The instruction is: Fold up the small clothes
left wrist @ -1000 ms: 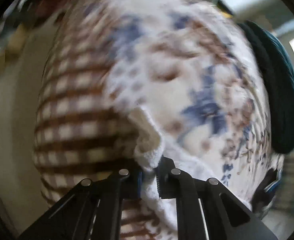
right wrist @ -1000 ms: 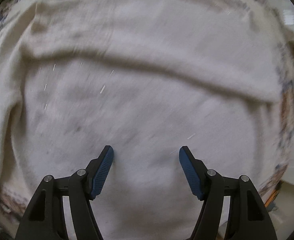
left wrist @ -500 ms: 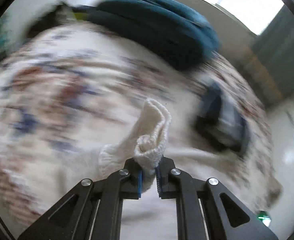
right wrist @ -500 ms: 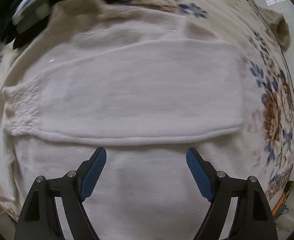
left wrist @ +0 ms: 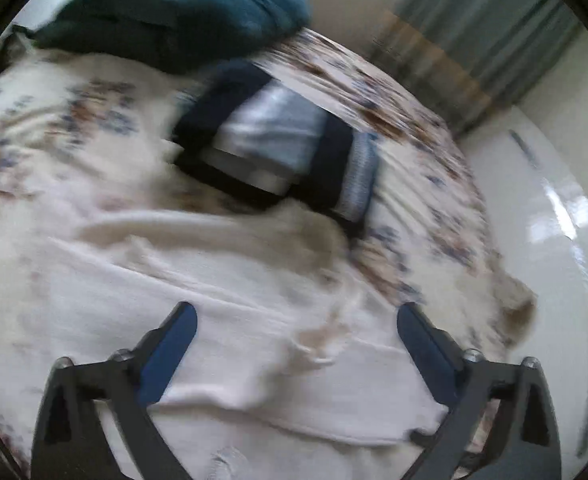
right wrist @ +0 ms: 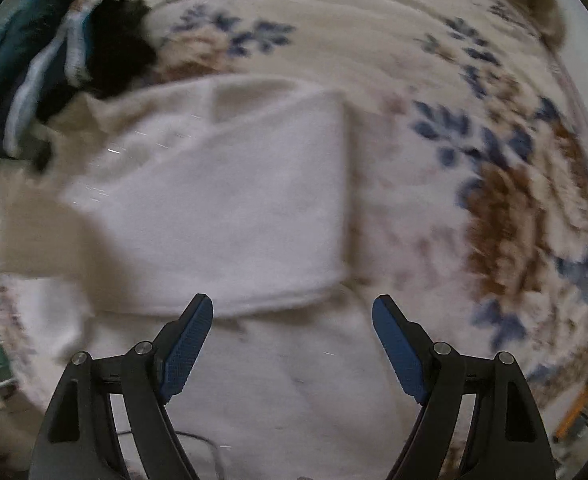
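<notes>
A white knit garment (left wrist: 229,312) lies spread on a floral bedspread (left wrist: 398,128). In the right wrist view the garment (right wrist: 229,216) shows a sleeve folded across its body. My left gripper (left wrist: 294,316) is open and empty, hovering just above the garment. My right gripper (right wrist: 292,308) is open and empty above the garment's lower part, near the folded sleeve's edge.
A folded dark blue and light blue garment (left wrist: 285,148) lies on the bed beyond the white one. It also shows in the right wrist view (right wrist: 81,48). A teal pillow (left wrist: 173,12) sits at the head. The bed's edge and white floor (left wrist: 550,240) are to the right.
My left gripper has let go of the white knit cuff and opened wide. The right gripper pulled back from the garment, so more of the bed shows.
</notes>
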